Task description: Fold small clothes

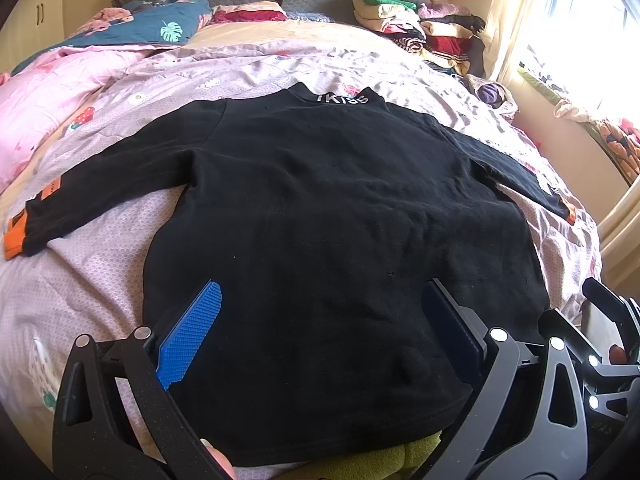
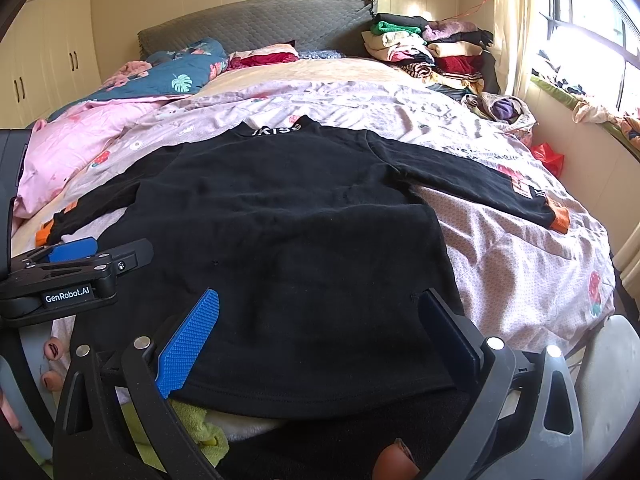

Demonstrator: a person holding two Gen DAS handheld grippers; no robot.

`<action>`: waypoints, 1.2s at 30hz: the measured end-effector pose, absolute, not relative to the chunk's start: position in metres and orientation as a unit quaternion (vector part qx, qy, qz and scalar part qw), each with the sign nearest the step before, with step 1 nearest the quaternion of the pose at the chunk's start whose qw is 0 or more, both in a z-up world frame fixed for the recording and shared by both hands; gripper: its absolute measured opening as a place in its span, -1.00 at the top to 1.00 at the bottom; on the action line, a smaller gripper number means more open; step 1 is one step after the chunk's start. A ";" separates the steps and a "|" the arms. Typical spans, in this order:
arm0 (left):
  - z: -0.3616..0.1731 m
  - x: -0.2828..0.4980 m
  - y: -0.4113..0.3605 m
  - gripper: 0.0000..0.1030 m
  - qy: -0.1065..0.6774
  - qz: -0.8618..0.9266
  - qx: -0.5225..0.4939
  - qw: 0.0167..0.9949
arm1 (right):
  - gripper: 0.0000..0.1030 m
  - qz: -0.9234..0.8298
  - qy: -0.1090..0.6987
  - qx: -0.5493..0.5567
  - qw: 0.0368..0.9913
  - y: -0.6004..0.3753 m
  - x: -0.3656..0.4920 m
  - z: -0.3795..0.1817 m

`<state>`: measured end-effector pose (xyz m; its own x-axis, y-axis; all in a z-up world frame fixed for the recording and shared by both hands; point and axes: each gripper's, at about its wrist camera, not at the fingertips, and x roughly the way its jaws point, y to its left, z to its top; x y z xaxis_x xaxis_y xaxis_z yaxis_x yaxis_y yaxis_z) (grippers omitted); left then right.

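Black sweater [image 1: 320,208] with orange cuffs [image 1: 14,236], pink strawberry-print sheet [image 1: 100,264], blue-padded tongs [image 1: 320,332].

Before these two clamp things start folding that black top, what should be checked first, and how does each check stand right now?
1. black top lies flat, back up: ok.
2. Both sleeves spread out, left sleeve and right sleeve: ok.
3. left gripper open over the hem: ok.
4. right gripper open over the hem: ok.
5. Hem clear of the green cloth underneath: not ok.
6. Bare bedsheet beside the top for folding: ok.
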<state>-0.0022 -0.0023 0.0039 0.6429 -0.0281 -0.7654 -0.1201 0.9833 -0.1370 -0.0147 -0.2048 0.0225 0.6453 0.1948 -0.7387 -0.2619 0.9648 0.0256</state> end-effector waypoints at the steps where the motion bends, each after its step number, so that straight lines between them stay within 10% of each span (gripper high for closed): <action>1: 0.004 -0.002 -0.002 -0.82 0.421 0.025 -0.089 0.902 | -0.92 0.126 0.402 -0.041 0.906 -0.205 -0.014 0.023; 36: 0.022 0.080 -0.003 -0.82 0.403 0.037 -0.103 0.909 | -0.92 0.108 0.415 0.011 0.903 -0.233 0.077 0.045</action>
<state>0.0804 -0.0030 0.0216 0.6721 -0.0156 -0.7403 -0.1503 0.9761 -0.1570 0.0771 -0.2326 0.0450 0.6325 0.2037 -0.7473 -0.1848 0.9766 0.1097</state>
